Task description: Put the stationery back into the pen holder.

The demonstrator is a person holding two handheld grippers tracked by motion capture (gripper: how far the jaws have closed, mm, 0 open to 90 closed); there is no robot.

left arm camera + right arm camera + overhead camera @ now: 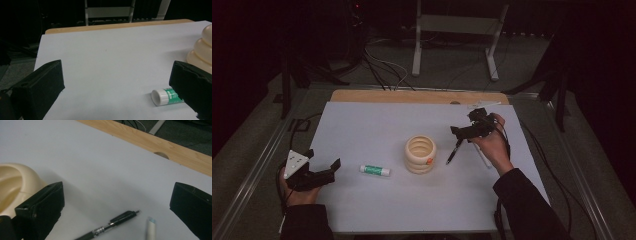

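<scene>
A cream ribbed holder (420, 154) stands upright in the middle of the white sheet (362, 130). Left of it lies a green and white glue stick (375, 170). My left gripper (323, 158) rests open at the sheet's left edge, with the glue stick (166, 96) just ahead of its right jaw and the holder (202, 50) beyond. My right gripper (465, 121) hovers open to the right of the holder (15, 185). A black pen (110, 225) and a white stick-like thing (150, 228) lie below it between the jaws, untouched. That black pen (454, 151) lies near the holder.
The wooden table edge (419, 96) runs along the far side of the sheet. Behind it stand a metal frame (457, 25) and several cables on the floor. Metal rails run down both sides of the table.
</scene>
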